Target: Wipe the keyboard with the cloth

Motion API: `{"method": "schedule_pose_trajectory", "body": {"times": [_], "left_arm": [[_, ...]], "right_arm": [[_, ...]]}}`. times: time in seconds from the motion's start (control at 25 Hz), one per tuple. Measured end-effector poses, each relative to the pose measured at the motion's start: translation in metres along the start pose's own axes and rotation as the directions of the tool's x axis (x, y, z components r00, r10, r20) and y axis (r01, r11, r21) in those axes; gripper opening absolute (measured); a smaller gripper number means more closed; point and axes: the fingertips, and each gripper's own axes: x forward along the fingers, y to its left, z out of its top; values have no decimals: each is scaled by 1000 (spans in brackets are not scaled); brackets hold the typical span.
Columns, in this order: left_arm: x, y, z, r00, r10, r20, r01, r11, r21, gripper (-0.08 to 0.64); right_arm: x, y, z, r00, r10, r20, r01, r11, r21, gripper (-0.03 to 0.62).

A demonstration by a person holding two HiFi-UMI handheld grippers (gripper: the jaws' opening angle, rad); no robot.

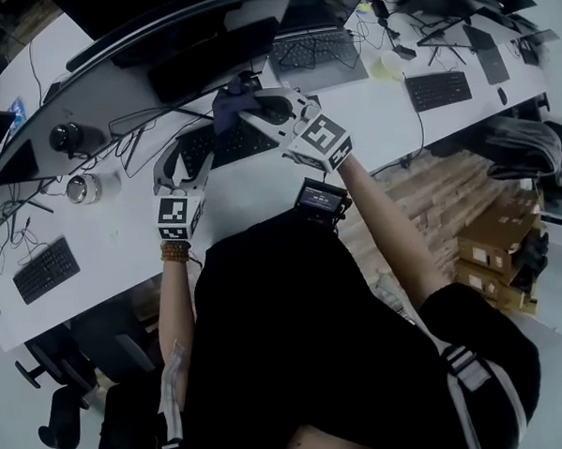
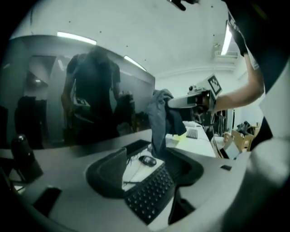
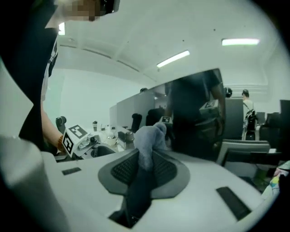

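Right tool: jaws nearly closed, pinching the cloth. A bunch sticks out past the tips and a long tail hangs down.

Left tool: jaws wide apart, nothing in them. It hovers over the left end of the keyboard.

Keyboard lies on the counter, between its near edge and the curved monitor. The cloth hangs above the keyboard's far side. I can't tell whether the tail touches anything. By my reading, wiping is not under way at this moment.

Risks from here, as I judge them:
- The grip takes only a narrow fold. A sideways drag across the keys could pull the cloth out of the jaws.
- The loose tail hangs close to the mouse and the cables. Coming down carelessly could snag or shove them.
- The keyboard is unbraced, so a firm stroke may slide it toward the monitor.
- The hard jaw tips sit close behind the cloth. Too steep an approach puts plastic on the keys instead of fabric.
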Motion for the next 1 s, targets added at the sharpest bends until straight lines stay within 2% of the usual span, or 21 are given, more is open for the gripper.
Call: {"method": "schedule_pose_trajectory", "body": {"times": [0.2,0.32,0.44,0.56,0.8,1.0], "left_arm": [[3,-5,94,979,23,201,-21,1000,-10,234],[4,-7,141,959,46,279,-45,999,-12,202],[3,-13,168,945,57,322,-68,997,23,164],[1,-22,174,944,62,323,-88,994,66,121],[-4,-26,161,940,99,326,-116,993,34,66],[-1,-36,153,945,92,314,-105,994,25,63]], "right_arm": [[-40,-19,44,979,-155,134,147,987,66,64],[-57,-24,62,951,-238,200,223,970,91,64],[-66,-22,72,931,-264,251,235,962,142,64],[-70,-17,72,923,-272,271,228,956,184,64],[-80,-13,62,899,-330,288,266,934,240,63],[-84,-7,48,900,-347,264,283,926,250,58]]}}
